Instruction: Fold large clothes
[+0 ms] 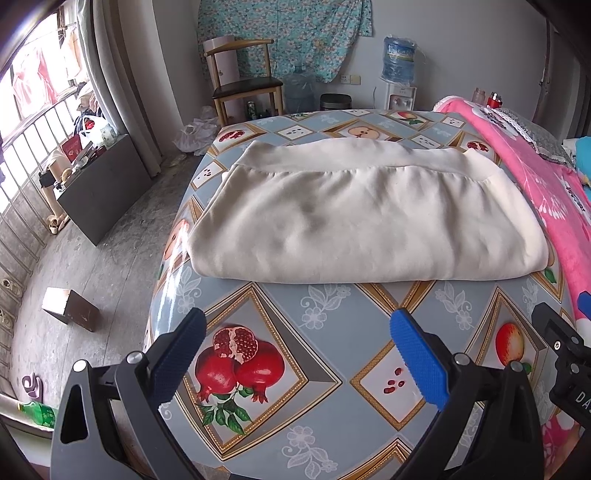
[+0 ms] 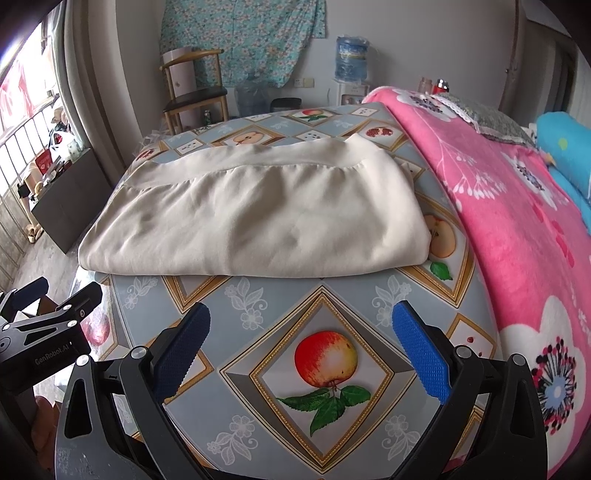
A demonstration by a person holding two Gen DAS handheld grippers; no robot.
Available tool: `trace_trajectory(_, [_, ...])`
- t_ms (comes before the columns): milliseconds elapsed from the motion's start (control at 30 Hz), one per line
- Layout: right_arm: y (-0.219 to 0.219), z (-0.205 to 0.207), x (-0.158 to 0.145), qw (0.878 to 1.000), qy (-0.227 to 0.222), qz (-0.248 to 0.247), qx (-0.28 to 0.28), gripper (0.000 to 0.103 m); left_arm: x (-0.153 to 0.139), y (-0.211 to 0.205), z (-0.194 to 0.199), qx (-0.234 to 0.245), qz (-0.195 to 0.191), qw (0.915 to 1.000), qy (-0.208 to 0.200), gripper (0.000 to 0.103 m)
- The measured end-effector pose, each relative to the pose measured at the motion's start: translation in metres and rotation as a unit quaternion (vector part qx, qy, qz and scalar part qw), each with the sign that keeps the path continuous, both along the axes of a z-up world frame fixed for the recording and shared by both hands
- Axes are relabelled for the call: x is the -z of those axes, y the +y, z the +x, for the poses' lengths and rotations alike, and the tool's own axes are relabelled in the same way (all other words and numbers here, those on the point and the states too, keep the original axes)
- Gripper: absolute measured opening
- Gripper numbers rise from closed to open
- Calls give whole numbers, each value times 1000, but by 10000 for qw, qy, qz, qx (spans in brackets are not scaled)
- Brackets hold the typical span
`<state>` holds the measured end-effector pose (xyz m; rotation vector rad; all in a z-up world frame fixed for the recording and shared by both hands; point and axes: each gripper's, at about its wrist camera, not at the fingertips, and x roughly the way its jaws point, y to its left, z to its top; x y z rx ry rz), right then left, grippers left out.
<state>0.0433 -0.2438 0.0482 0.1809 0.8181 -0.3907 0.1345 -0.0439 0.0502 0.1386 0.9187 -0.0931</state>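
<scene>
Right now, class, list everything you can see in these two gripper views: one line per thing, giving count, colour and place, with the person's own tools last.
Folded garment: one, cream, flat on the table's far half.
Table cover: one, grey-blue with fruit pictures, under the garment.
Blanket: one, pink with white flowers, along the table's right side.
Cushion: one, bright blue, far right beyond the blanket.
Chair: one, wooden with dark seat, by the far wall.
Water bottles: two, blue; one on the white dispenser, one on the floor by the chair.
Hanging cloth: one, teal floral, on the far wall.
Small box: one, brown, on the floor, left.
Left gripper: black with blue pads, open, above the near table.
Right gripper: the same, open, empty.
</scene>
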Motion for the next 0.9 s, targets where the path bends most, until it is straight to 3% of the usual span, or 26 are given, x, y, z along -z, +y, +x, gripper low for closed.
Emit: trace_trajectory(900, [-1,-1,1,10000,38,-9,-51,96,0,1,0,3,-1,10000,-5,98])
